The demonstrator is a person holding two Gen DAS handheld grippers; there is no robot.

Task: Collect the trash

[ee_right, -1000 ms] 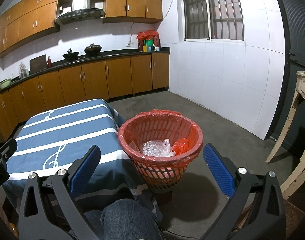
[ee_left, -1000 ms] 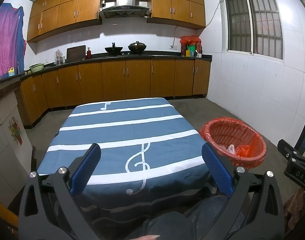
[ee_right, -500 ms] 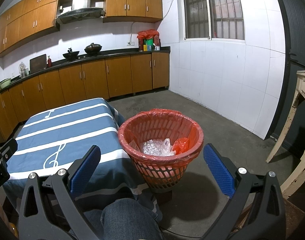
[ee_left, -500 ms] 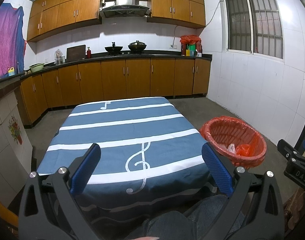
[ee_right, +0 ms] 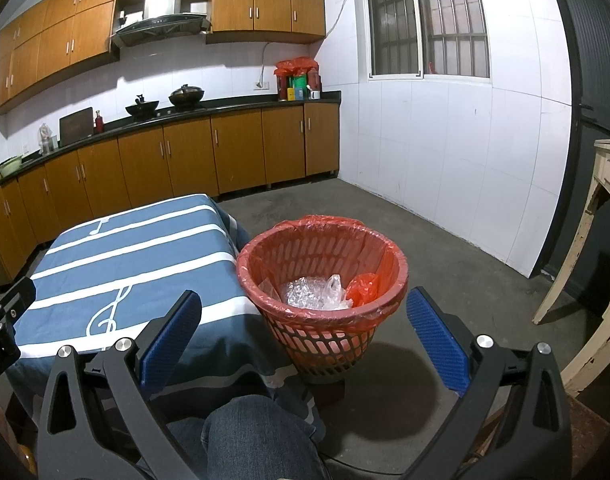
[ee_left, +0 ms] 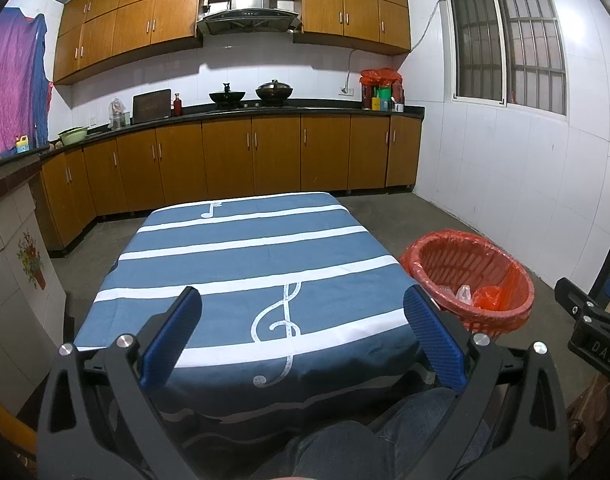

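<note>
Left tongs [ee_left: 303,330] spread, level over table [ee_left: 241,240]; right tongs [ee_right: 305,332] spread, facing bin [ee_right: 325,264]

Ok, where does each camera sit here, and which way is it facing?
Left wrist: on the left gripper, facing the blue striped tablecloth and kitchen counter; its blue-padded fingers stand wide apart, a jeans-clad knee below.
Right wrist: on the right gripper, facing the red plastic-lined wastebasket on the floor; open fingers and knee show.
Shared: tablecloth, wastebasket, wooden cabinets, barred window; each view catches an edge of the other gripper.
</note>
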